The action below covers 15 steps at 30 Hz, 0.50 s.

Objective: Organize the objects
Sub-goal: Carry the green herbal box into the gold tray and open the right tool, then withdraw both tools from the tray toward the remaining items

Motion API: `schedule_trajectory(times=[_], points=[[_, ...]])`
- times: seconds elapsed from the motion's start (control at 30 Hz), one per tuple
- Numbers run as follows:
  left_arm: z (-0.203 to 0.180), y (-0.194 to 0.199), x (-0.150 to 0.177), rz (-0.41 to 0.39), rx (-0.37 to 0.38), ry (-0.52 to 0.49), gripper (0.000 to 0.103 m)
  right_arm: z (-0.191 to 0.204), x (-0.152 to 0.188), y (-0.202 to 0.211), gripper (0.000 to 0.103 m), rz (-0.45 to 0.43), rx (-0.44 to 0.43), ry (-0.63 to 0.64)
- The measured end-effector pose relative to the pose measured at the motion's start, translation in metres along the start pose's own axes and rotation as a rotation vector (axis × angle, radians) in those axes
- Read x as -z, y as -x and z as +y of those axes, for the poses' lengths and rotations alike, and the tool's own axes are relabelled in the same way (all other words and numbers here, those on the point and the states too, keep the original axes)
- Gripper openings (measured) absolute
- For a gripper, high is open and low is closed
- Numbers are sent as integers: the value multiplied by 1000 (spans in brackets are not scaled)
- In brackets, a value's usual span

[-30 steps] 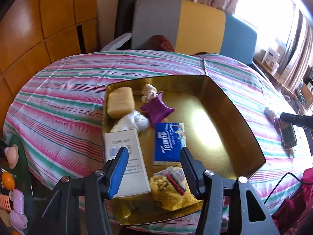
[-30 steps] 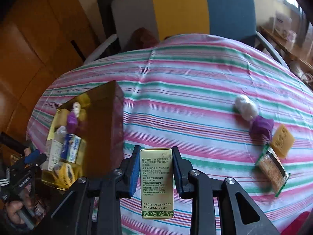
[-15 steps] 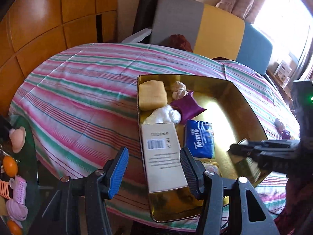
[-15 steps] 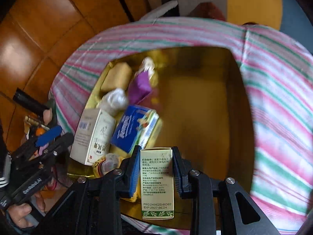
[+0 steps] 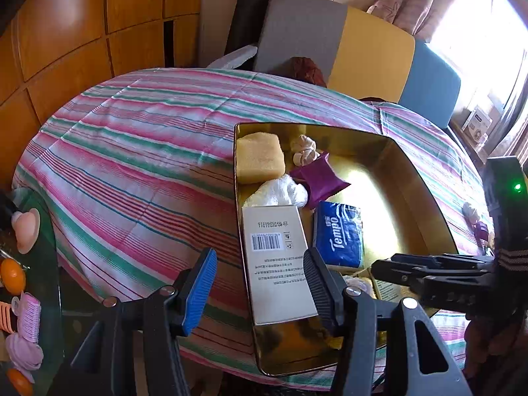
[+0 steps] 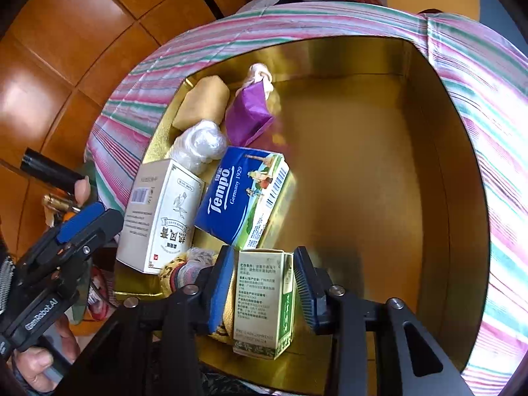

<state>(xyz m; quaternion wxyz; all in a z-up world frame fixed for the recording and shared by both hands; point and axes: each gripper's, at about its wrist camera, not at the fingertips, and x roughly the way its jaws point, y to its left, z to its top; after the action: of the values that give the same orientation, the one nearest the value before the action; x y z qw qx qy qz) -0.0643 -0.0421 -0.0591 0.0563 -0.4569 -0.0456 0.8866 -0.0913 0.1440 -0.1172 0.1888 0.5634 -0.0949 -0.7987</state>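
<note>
A gold tray point(image 6: 379, 132) on the striped table point(image 5: 132, 165) holds a white box point(image 6: 161, 214), a blue Tempo tissue pack point(image 6: 237, 194), a purple packet point(image 6: 249, 115), a yellow sponge point(image 6: 203, 102) and a white wad point(image 6: 198, 143). My right gripper point(image 6: 262, 292) is inside the tray's near end. Its jaws stand slightly apart around a green-and-cream box point(image 6: 262, 300), which stands on the tray floor. My left gripper point(image 5: 259, 292) is open and empty, hovering over the tray's near left edge point(image 5: 246, 264) and the white box point(image 5: 275, 257).
A gold tray wall point(image 6: 462, 198) rises on the right. A yellow pouch point(image 6: 178, 274) lies beside the green box. Small items point(image 5: 475, 217) lie on the cloth right of the tray. A chair point(image 5: 330, 43) stands behind the table; toys point(image 5: 23, 231) sit at far left.
My right gripper carried the green box from over the table into the tray, lowered it to the floor and loosened its jaws. My left gripper drifted left.
</note>
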Motion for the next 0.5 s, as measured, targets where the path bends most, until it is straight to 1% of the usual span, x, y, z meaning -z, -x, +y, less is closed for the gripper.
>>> schedule_trajectory(times=[0.13, 0.2, 0.33, 0.4, 0.5], points=[[-7, 7, -2, -16, 2, -21, 55, -5, 1, 23, 58, -60, 3, -8], [-13, 10, -3, -20, 5, -35, 55, -7, 3, 37, 67, -93, 18, -4], [-27, 16, -4, -32, 11, -71, 55, -13, 10, 66, 73, -162, 67, 9], [-34, 18, -4, -36, 17, -91, 55, -17, 12, 80, 80, -194, 94, 14], [-46, 21, -5, -43, 25, -126, 55, -30, 17, 100, 82, -230, 142, 16]])
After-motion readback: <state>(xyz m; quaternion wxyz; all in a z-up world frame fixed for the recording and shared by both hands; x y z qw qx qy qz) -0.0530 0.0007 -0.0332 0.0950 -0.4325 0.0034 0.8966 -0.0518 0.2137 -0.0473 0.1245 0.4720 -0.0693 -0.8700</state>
